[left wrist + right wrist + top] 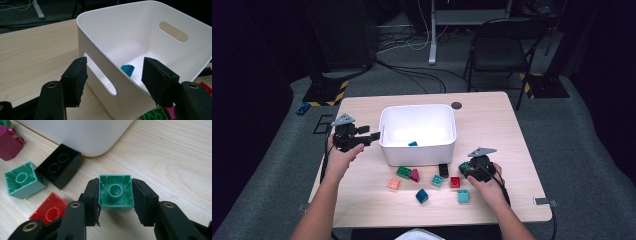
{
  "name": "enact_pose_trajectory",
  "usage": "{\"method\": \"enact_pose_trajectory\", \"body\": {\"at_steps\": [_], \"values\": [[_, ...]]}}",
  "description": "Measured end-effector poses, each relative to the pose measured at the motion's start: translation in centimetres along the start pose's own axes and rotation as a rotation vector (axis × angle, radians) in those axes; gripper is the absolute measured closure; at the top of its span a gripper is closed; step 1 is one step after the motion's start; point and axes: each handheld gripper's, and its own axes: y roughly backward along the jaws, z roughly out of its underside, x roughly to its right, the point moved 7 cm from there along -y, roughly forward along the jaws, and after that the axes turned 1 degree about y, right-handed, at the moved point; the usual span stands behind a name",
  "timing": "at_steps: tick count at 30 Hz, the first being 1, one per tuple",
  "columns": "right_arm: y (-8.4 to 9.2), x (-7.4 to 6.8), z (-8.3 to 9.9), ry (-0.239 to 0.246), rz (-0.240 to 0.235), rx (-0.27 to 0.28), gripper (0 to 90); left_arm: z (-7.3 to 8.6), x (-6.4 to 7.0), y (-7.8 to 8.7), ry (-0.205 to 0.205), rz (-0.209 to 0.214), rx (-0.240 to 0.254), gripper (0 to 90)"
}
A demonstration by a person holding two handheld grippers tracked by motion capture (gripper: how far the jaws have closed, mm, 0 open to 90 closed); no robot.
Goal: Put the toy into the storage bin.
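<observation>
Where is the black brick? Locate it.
In the high view the black brick lies on the table just in front of the white bin, right of centre, above the red brick.

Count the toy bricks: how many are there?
10. One blue brick lies in the white bin. One mint brick sits in the right tool. Eight lie on the table before the bin: green, magenta, black, pink, second mint, red, navy, turquoise. More may hide inside.

A lab or studio set up for recording; a lone wooden table (492, 107) stands on grey carpet (582, 145) amid dark surroundings; cables (412, 70) trail across the floor, hazard-striped stand bases (328, 93) flank it, beside a folding chair (502, 47).
</observation>
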Motion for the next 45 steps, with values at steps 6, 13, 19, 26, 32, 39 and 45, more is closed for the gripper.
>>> {"method": "enact_pose_trajectory", "body": {"at_steps": [6, 13, 19, 26, 32, 39, 45], "values": [[0.5, 0.1, -0.3, -0.009, -0.007, 0.013, 58.5, 0.0, -0.1, 0.0, 0.001, -0.001, 0.001, 36.8], [1.2, 0.2, -0.7, -0.009, -0.021, 0.017, 58.5, 0.0, -0.1, 0.0, 0.001, -0.002, -0.001, 36.8], [1.9, 0.1, -1.1, -0.007, -0.025, 0.009, 58.5, 0.0, -0.1, 0.0, 0.001, -0.001, 0.0, 36.8], [3.0, 0.0, -2.1, -0.014, -0.048, 0.021, 58.5, 0.0, -0.1, 0.0, 0.002, 0.0, -0.001, 36.8], [4.1, 0.0, -3.2, 0.006, -0.048, 0.024, 58.5, 0.1, -0.1, 0.0, 0.007, -0.001, -0.005, 36.8], [5.3, 0.4, -4.3, -0.001, -0.059, 0.037, 58.5, 0.1, -0.1, -0.1, 0.006, -0.001, -0.005, 36.9], [6.5, 0.5, -5.5, 0.011, -0.07, 0.048, 58.5, 0.1, -0.2, 0.0, 0.005, -0.001, -0.006, 36.8]]}}
